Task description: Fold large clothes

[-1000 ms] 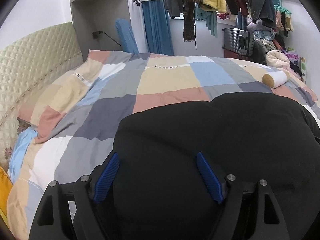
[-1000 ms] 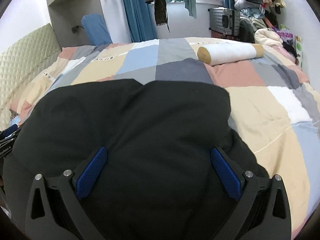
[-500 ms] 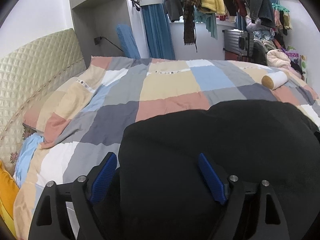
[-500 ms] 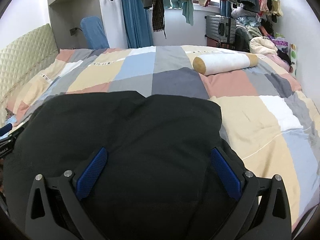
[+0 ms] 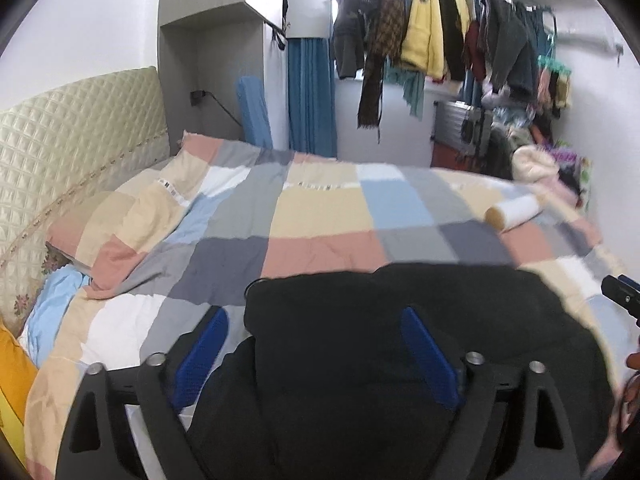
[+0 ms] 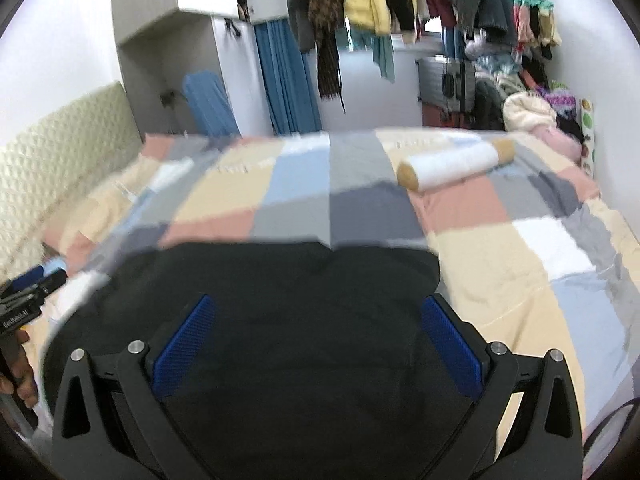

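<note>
A large black garment (image 5: pixel 400 320) lies bunched in a thick folded heap on the patchwork quilt (image 5: pixel 320 216) at the near side of the bed. My left gripper (image 5: pixel 316 344) hovers over its left edge with the jaws opening. One blue pad (image 5: pixel 204 344) is over the quilt and neither pad presses the cloth. My right gripper (image 6: pixel 318 340) hangs wide open above the garment (image 6: pixel 280 280), gripping nothing. Each gripper shows at the edge of the other's view: the right gripper (image 5: pixel 622 292) and the left gripper (image 6: pixel 28 292), held by a hand (image 6: pixel 20 376).
A white roll with tan ends (image 6: pixel 452 164) lies on the quilt at the far right. A quilted headboard (image 5: pixel 76 136) runs along the left, with an orange cushion (image 5: pixel 12 376) below it. Hanging clothes (image 5: pixel 420 40), a suitcase (image 6: pixel 448 80) and a clothes pile stand beyond the bed.
Both grippers have risen and drawn back from the black garment, so more of the room shows. The left jaws have spread wider. The garment stays on the quilt.
</note>
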`<state>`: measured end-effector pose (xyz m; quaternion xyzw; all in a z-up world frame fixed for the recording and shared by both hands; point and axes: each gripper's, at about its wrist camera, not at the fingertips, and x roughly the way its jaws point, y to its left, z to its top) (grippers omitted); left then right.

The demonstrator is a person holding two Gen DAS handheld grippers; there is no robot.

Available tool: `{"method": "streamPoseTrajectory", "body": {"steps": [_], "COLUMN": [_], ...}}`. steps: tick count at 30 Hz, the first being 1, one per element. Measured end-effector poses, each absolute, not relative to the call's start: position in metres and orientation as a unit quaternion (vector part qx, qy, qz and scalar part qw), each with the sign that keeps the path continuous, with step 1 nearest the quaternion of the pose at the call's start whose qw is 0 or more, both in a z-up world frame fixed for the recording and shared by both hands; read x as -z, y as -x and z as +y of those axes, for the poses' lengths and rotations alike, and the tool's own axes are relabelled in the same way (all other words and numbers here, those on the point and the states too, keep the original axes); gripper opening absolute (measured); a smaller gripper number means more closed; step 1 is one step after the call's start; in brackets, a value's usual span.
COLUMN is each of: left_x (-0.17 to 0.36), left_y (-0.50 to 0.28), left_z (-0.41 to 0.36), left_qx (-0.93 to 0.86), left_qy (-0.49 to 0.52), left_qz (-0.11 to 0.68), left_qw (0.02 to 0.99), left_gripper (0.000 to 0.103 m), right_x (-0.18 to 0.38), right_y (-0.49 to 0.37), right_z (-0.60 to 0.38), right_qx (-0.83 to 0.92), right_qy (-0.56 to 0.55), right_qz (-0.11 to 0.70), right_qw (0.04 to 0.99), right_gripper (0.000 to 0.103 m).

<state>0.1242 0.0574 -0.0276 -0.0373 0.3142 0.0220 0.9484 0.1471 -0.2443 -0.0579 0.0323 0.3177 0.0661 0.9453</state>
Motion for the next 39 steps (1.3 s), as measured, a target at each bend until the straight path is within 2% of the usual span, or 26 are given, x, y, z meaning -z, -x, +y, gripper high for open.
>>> {"method": "streamPoseTrajectory", "body": {"steps": [11, 20, 22, 24, 29, 39], "left_x": [-0.108, -0.196, -0.207, -0.213, -0.212, -0.172], "left_y": [-0.030, 0.057, 0.078, 0.099, 0.136, 0.168], "left_z": [0.036, 0.017, 0.014, 0.013, 0.011, 0.004], "left_qx": [0.039, 0.038, 0.044, 0.069, 0.051, 0.046], "left_qy": [0.056, 0.042, 0.040, 0.046, 0.039, 0.043], "left_qz": [0.233, 0.173, 0.155, 0.132, 0.110, 0.149], "left_qw": [0.970, 0.983, 0.986, 0.988, 0.992, 0.987], "left_gripper": [0.095, 0.095, 0.098, 0.102, 0.102, 0.102], "right_x": [-0.086, -0.156, -0.166, -0.171, -0.162, -0.131], "right_y": [-0.054, 0.034, 0.058, 0.077, 0.109, 0.155], "right_z": [-0.243, -0.224, -0.217, -0.211, -0.198, -0.191], "right_qx": [-0.104, -0.143, -0.156, -0.162, -0.180, -0.183], "right_qy": [-0.041, -0.022, -0.012, -0.004, 0.008, 0.003], "right_qz": [0.187, 0.105, 0.079, 0.061, 0.049, 0.054], "right_qw": [0.976, 0.984, 0.984, 0.985, 0.982, 0.982], "right_gripper": [0.103, 0.103, 0.103, 0.103, 0.103, 0.103]}}
